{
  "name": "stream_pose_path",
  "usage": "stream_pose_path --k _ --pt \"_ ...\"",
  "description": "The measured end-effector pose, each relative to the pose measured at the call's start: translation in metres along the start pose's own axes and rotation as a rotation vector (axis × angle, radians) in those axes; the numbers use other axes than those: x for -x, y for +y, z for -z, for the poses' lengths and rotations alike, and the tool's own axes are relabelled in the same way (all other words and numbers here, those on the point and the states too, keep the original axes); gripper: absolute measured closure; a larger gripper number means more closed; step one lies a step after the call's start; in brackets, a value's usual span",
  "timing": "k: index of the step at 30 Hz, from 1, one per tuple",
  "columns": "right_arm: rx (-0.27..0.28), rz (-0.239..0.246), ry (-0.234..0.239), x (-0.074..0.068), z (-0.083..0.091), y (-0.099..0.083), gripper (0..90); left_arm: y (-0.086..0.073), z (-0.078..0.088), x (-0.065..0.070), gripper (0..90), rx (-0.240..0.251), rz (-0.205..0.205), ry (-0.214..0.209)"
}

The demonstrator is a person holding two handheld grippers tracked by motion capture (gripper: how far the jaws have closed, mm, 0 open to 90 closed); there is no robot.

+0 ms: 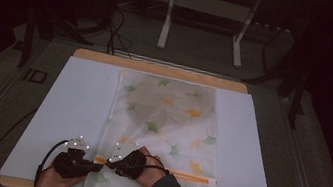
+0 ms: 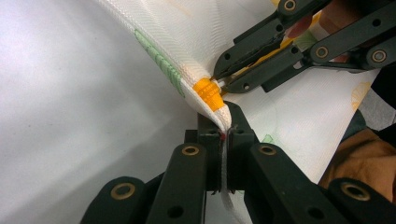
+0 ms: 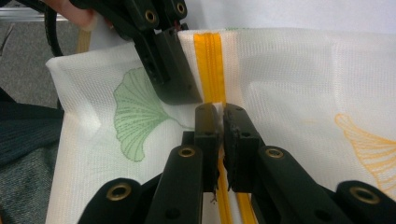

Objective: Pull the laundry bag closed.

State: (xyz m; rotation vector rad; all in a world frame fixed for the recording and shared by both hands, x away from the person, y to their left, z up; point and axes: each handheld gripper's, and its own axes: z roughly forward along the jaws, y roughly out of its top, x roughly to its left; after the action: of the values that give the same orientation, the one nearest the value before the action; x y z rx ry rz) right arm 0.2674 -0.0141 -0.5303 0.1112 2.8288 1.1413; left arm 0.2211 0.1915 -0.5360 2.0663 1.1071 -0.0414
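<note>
Two black grippers work close together at the near edge of the bench (image 1: 158, 69), each held in one of the person's hands. Nearest of all, the left gripper (image 2: 225, 133) has its fingers (image 2: 189, 177) pressed together on the folded corner of a white mesh fabric bag printed with green and yellow ginkgo leaves (image 1: 170, 119); the cloth edge runs down between the pads and out below them. Just beyond those fingertips, touching the pinched fold, sits the orange plastic end of the zipper (image 2: 208, 92).

Right beside it, the right gripper (image 3: 219, 116) has its fingers (image 3: 240, 140) drawn nearly shut, with a thin strip of white fabric and the orange zipper band (image 3: 211, 65) caught between them. From this gripper's own view the zipper runs straight ahead from its fingertips, and the left gripper's tip rests on the cloth just left of the zipper, beside a green leaf print (image 3: 133, 116).

Farther out, in the high view, the zipper stretches away to the right of the right gripper (image 1: 108, 161) across the bag's near end. Beyond the fingers the bag lies flat on a pale sheet (image 1: 76, 104) covering the wooden bench. Past the bench's far edge, on the dim floor, stand white metal frame legs (image 1: 169, 18).
</note>
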Motion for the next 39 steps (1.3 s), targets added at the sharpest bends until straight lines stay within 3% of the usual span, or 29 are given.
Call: stream_pose_path --k 39 --pt "-0.076 0.015 -0.034 -0.0007 0.0083 -0.0095 85.2 -0.0016 0.0060 -0.0004 87.9 0.027 -0.003 0.004"
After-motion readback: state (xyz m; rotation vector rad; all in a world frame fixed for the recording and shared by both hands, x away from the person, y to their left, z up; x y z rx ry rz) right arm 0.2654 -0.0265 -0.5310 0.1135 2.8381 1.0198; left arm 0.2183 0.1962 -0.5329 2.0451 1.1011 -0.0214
